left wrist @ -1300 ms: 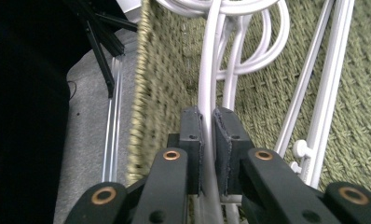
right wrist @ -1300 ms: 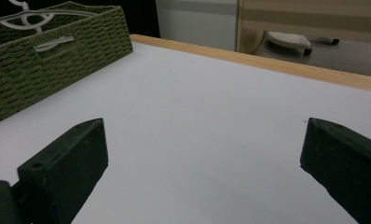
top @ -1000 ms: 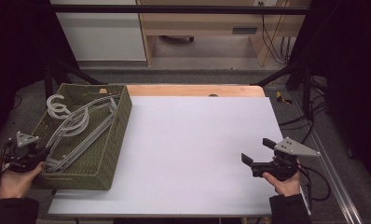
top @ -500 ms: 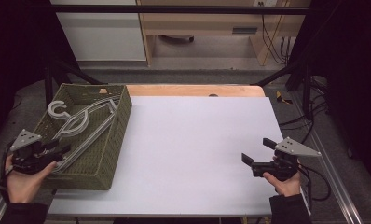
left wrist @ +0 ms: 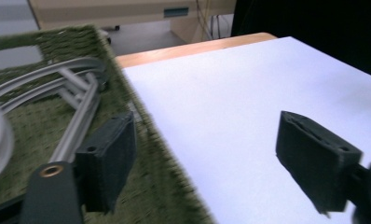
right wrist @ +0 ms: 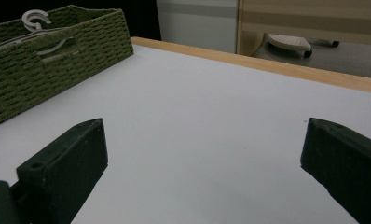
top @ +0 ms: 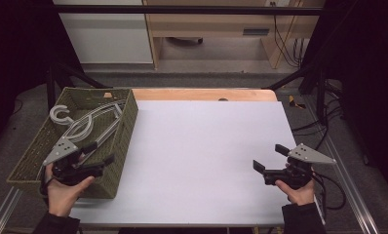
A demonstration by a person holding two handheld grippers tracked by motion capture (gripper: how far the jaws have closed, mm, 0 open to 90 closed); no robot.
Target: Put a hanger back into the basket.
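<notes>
In the high view, the left gripper [top: 98,152] sits over the near right corner of the green woven basket [top: 125,127], further right than a second ago, when it hung at the basket's near left edge. Its jaws have just been opening and now stand apart with nothing between them. The grey hangers [top: 87,126] lie inside the basket, their hooks towards the far left corner, and they look slightly shifted from where they lay a second ago. The right gripper [top: 271,158] rests low over the near right of the white table [top: 206,146], in the same place as before, jaws spread and empty. My reading: the hangers have been let go in the basket, and the left hand is coming away.

In the left gripper view, the two black jaws stand wide; one is over the basket's floor, the other over the table, with the basket's blurred rim [left wrist: 141,126] between them but untouched. The hangers [left wrist: 72,88] lie beyond, clear of the pads.

In the right gripper view, the jaws are wide apart over bare table [right wrist: 197,116]. The basket [right wrist: 58,56] stands at the far left, a hanger hook [right wrist: 34,19] showing above its rim.
</notes>
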